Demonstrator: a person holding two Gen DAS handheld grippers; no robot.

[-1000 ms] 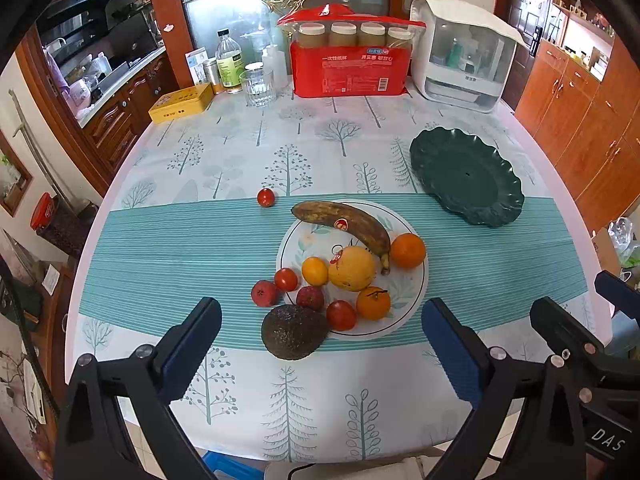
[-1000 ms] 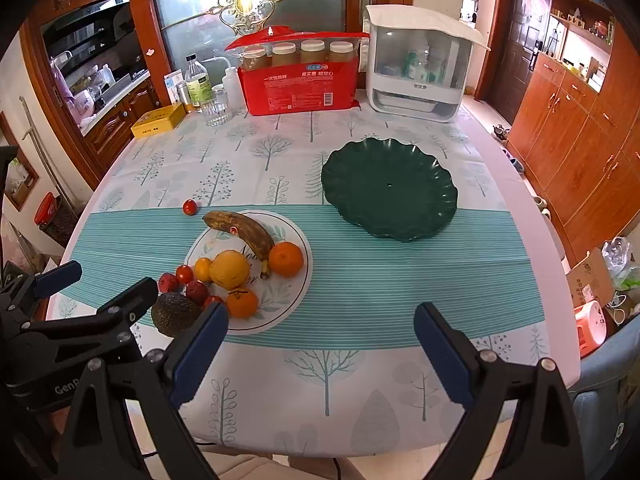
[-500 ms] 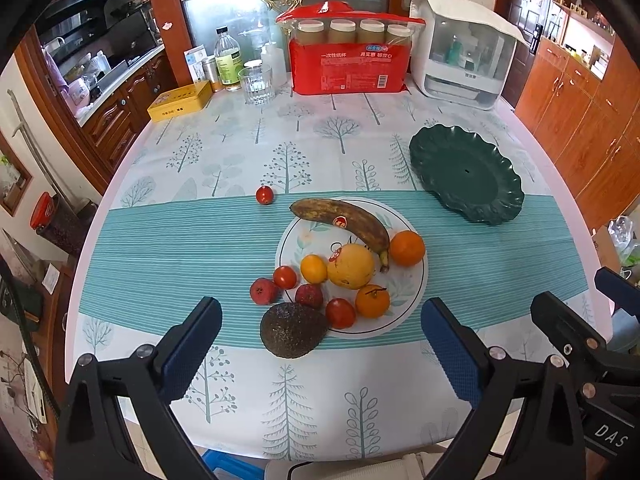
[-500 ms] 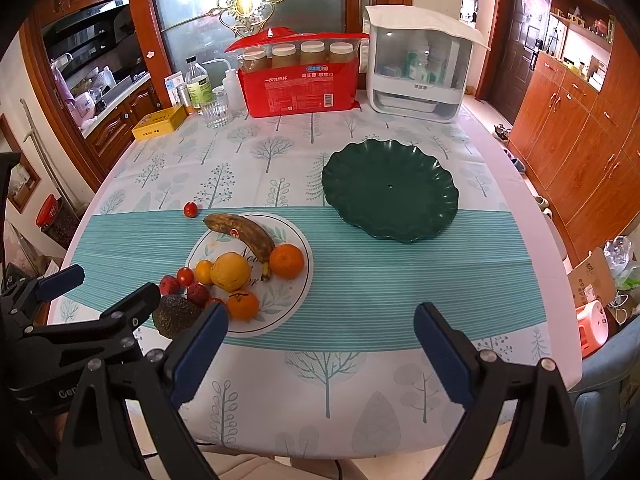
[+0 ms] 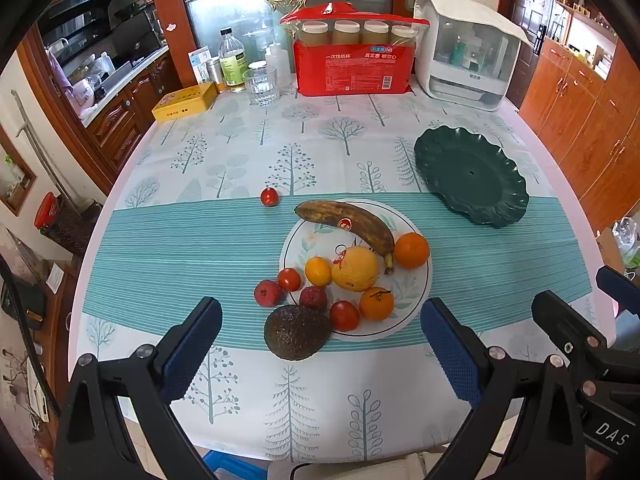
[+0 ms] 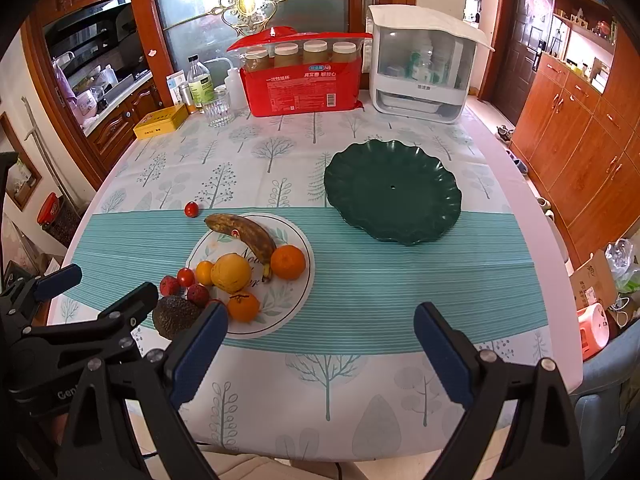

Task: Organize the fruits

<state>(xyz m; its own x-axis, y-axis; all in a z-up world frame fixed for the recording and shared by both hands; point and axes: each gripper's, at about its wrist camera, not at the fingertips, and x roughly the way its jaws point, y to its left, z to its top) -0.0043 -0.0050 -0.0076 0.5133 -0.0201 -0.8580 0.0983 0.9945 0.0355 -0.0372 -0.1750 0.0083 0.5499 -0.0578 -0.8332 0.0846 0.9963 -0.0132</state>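
The right gripper (image 6: 320, 344) fills the bottom of the frame, its jaws wide apart with nothing between them. At lower left the left gripper (image 6: 100, 300) reaches in beside an avocado (image 6: 174, 314). Left of center, a white plate (image 6: 288, 296) holds a banana (image 6: 244, 232) and oranges. A green plate (image 6: 392, 192) sits bare right of center

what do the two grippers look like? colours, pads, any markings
Both alike: the left gripper and right gripper have black angular frames with silver screws and two fingers faced with textured blue pads. White lettering on the bodies: "DAS" on the right, partly hidden "Gen" on the left.
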